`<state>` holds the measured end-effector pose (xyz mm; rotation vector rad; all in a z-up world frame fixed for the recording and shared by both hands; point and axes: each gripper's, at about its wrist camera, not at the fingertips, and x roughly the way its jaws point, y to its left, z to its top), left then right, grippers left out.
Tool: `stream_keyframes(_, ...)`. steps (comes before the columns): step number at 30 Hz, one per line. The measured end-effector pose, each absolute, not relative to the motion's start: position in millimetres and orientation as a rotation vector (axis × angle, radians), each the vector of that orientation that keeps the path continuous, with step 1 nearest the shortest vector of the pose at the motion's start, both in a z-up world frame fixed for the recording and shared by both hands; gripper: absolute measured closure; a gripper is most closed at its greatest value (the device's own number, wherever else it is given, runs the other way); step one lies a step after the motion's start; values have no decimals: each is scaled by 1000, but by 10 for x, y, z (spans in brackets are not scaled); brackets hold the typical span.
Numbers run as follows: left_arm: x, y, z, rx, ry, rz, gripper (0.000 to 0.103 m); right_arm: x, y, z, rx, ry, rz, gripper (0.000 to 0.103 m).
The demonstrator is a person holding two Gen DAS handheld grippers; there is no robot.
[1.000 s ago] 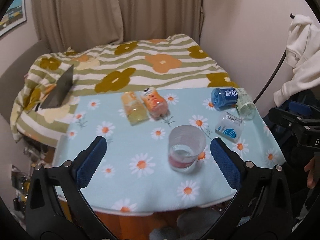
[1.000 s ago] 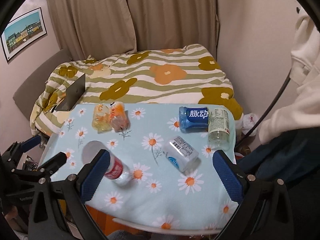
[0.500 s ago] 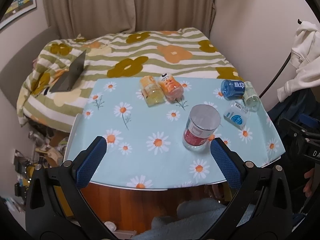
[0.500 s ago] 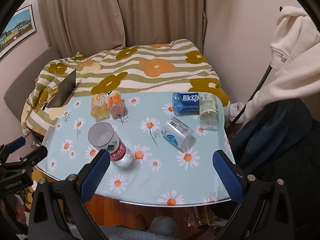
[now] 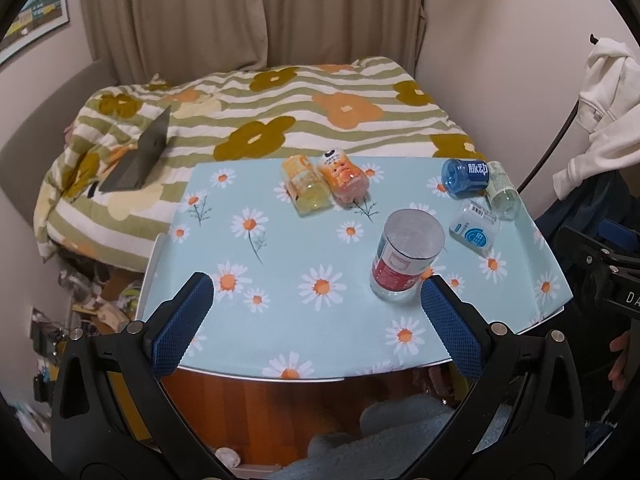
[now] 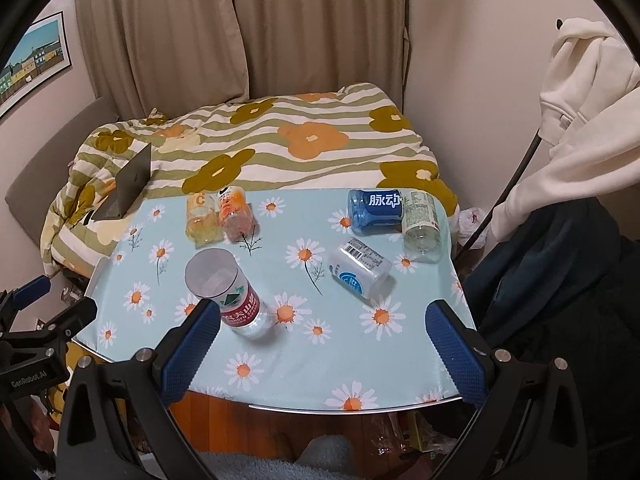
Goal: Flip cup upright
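The cup (image 5: 406,258) stands upright just beyond the left gripper's (image 5: 316,322) spread, empty fingers, near the right one; the right gripper (image 6: 320,342) also gapes empty.

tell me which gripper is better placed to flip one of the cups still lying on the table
Right. The right gripper is open, facing the lying white-and-blue cup. The left gripper sits farther left, behind the upright red-label cup.

Red-labelled clear cup (image 5: 406,256) upright, mid-table
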<state>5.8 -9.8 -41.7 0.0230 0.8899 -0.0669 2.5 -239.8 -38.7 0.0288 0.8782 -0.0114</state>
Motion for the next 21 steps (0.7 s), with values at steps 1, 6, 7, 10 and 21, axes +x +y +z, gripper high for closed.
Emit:
stream_keyframes(1,55,-102,-416,22,889,-66,0,26,-2399,-387,31,878,-14,1)
stream_keyframes(6,74,-99,-419,19,887,-66,0,27,-2395,-380,34,878,-24,1)
stream_keyframes(7,67,-99,-421,21,888,-66,0,28,-2396,-378,35,879,-26,1)
stream_keyframes(10,74,-91,-418,20,887,-68,0,30,-2397,-377,33,878,-26,1)
stream_keyframes(21,167,-53,-392,16,883,-64,0,54,-2429,-375,35,877,-29,1)
